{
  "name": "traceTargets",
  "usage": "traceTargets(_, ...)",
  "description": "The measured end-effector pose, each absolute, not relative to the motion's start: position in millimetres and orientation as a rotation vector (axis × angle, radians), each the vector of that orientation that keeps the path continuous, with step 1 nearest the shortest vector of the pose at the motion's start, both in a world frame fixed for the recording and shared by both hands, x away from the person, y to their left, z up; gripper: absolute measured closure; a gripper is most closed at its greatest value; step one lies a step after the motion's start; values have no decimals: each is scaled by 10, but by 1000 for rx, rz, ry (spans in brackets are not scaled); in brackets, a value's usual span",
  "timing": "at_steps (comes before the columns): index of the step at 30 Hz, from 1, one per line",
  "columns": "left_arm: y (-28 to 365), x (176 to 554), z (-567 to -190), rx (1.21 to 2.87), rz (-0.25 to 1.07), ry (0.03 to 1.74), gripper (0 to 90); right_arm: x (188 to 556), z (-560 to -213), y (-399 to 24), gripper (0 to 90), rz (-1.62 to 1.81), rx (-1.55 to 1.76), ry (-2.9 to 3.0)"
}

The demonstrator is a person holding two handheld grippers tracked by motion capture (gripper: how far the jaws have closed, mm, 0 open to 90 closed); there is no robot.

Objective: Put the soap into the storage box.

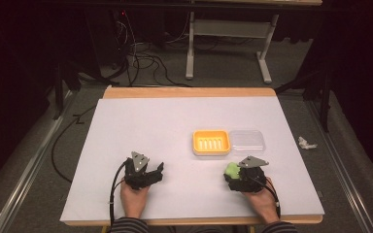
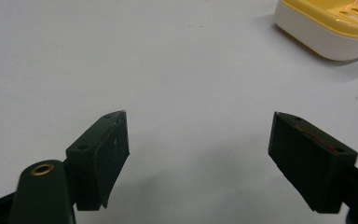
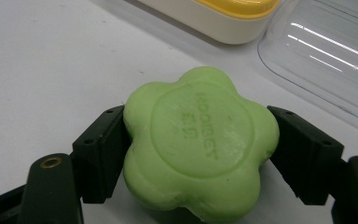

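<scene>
Right tongs [image 3: 198, 154] clamped on green flower-shaped soap [image 3: 200, 142], near desk [image 1: 141, 121] front edge, just short of yellow soap dish [image 1: 211, 142] and clear lid [image 1: 246, 140]. Embossed lettering legible from right gripper view. Left tongs [image 2: 198, 154] spread, empty.

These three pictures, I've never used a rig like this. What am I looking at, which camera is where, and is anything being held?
There is no robot arm. A person sits at the table with a hand-held two-jaw gripper in each hand.

The high view looks down from above the person's side: left gripper at left, right gripper at right. The other two pictures come from cameras riding on each gripper, looking along its black jaws.

On the table lie a yellow soap dish and, touching its right side, a clear lid.

The left gripper is open, with bare table between its jaws. The right gripper is shut on a green, flower-shaped soap, just in front of the dish.
</scene>
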State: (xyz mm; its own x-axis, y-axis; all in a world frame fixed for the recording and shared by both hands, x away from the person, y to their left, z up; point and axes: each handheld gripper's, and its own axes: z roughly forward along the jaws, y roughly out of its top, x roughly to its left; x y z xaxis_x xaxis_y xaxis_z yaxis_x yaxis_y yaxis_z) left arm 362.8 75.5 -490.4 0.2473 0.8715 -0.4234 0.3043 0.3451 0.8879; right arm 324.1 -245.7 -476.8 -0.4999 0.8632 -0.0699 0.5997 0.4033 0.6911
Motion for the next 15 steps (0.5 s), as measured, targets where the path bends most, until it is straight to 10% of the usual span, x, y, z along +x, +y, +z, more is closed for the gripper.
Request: traceTargets(15, 759, 3627, -4903, 1208, 553, 1312, 208, 3229, -4762, -2476, 261, 870, 1226, 2251)
